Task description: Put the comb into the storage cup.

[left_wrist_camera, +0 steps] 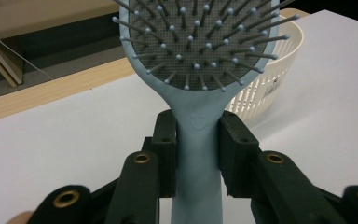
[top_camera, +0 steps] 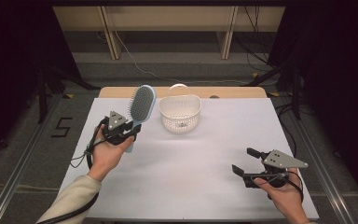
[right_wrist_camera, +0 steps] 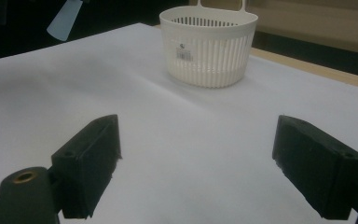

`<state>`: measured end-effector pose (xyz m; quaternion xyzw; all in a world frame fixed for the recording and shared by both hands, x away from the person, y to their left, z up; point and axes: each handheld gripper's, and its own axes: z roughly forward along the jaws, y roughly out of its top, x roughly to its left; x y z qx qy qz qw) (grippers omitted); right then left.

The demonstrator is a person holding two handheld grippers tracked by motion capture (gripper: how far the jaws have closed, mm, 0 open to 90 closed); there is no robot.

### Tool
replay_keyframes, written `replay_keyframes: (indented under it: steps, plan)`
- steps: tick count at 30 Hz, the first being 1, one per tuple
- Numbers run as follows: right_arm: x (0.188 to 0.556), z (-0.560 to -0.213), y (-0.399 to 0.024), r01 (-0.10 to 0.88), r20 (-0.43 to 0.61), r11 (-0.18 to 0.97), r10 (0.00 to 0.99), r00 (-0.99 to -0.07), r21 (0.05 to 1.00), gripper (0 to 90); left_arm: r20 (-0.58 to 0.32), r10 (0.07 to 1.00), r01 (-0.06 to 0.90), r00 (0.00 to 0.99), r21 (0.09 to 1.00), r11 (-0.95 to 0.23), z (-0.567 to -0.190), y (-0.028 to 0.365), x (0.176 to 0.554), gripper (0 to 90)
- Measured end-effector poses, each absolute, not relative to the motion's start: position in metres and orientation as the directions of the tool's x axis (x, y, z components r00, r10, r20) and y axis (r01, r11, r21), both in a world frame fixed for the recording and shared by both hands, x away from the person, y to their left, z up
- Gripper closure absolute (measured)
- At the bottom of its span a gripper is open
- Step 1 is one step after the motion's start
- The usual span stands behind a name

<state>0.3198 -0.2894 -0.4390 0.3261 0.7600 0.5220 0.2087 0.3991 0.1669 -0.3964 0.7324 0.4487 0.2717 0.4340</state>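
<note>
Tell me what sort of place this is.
Likely a lab or recording room: a table under white sheeting, bare cables on the floor, and a taped "5" beside it.

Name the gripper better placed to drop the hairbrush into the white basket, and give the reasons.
Left. The left gripper already clamps the hairbrush by its handle, just beside the white basket. The right gripper is open, holds nothing and sits farther from the basket.
</note>
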Motion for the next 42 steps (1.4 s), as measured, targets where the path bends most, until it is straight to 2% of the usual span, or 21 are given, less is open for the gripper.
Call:
replay_keyframes:
  steps: [42]
  plan:
    - [0.3205, -0.44, -0.2888, 0.283, 0.029, 0.242, 0.711, -0.703, 0.928, 15.8, -0.007, 0.895, 0.401, 0.446, 0.895, -0.193, -0.3906, 0.164, 0.4044, 69.6]
